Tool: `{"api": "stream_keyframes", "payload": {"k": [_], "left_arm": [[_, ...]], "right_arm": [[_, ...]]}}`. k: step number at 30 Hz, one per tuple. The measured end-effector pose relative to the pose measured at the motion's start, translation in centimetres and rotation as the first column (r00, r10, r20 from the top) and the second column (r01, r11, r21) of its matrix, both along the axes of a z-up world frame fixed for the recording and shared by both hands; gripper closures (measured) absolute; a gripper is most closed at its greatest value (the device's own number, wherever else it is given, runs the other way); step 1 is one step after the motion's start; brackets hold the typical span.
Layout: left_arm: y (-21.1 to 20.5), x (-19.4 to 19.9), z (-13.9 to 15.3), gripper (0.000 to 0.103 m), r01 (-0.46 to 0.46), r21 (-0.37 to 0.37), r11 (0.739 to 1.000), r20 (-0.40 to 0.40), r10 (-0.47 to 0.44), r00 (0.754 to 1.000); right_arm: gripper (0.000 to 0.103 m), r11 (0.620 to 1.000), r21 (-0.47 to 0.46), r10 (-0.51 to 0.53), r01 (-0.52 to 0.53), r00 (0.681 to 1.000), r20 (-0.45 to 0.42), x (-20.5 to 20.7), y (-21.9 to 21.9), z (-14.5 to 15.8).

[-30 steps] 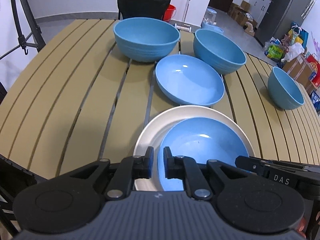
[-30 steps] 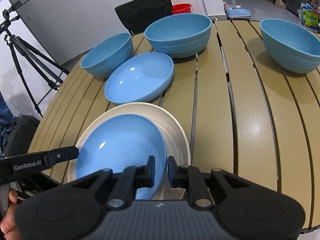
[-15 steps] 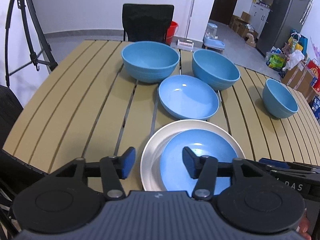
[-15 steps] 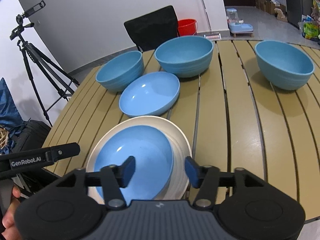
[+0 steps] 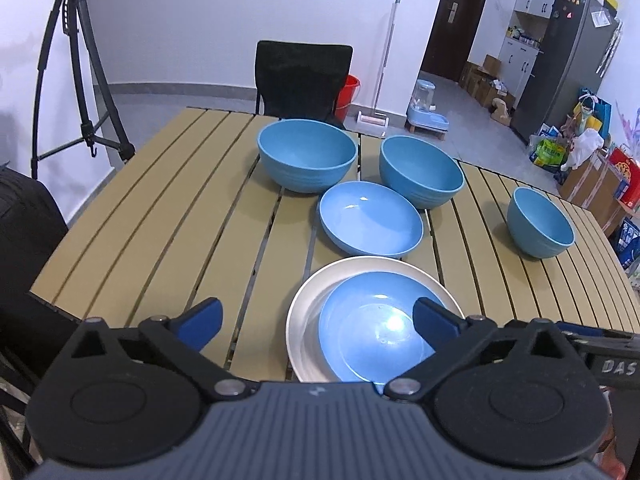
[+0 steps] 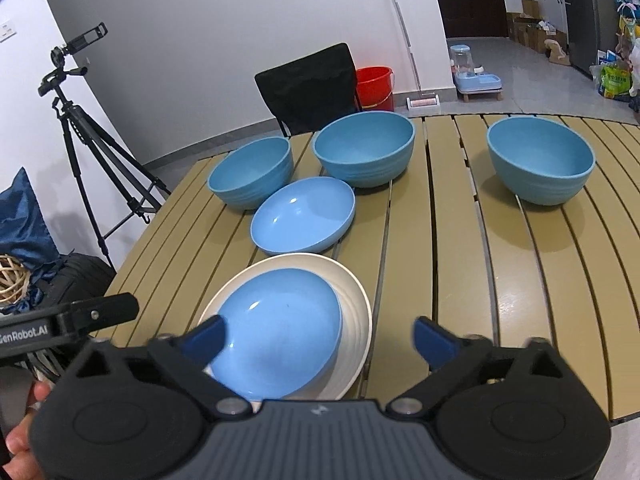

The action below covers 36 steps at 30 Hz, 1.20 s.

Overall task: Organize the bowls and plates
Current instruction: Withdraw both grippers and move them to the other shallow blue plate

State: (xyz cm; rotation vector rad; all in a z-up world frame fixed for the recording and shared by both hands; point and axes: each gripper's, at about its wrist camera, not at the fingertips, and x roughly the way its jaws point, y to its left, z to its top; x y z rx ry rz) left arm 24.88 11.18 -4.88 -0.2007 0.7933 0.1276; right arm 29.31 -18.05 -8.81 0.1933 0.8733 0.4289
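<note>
While both hand-held grippers' jaws are opening, neither grips the blue plate [image 5: 372,332].

On the counter [image 5: 168,216] there are three deep blue bowls: one [image 5: 307,155] at the far side near the chair, one [image 5: 421,171] just beside it, and one smaller bowl [image 5: 541,222] standing well apart from the others. There are two shallow blue dishes: one [image 5: 370,217] stands alone in the middle, and one [image 5: 372,332] lies inside a plate. There is one white plate [image 5: 304,316], so six pieces of tableware in total. Behind the counter stand one black chair [image 5: 304,76], one red bucket [image 6: 374,86] and one tripod [image 6: 86,132]. Two hand-held grippers are there, the left [image 5: 316,322] and the right [image 6: 320,338].
</note>
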Motion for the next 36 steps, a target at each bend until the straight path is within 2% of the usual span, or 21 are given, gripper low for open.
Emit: {"api": "stream_keyframes", "payload": {"k": [15, 36], "left_arm": [[-0.5, -1.0, 1.5, 0.0, -0.013, 0.009, 1.0, 0.014, 0.012, 1.0], [-0.9, 4.3, 2.2, 0.0, 0.007, 0.036, 0.999, 0.007, -0.007, 1.0]], "right_arm": [[0.0, 1.0, -0.017, 0.009, -0.008, 0.999, 0.042, -0.1, -1.1, 2.3], [0.0, 0.999, -0.05, 0.024, -0.023, 0.999, 0.032, 4.9, -0.9, 1.7]]}}
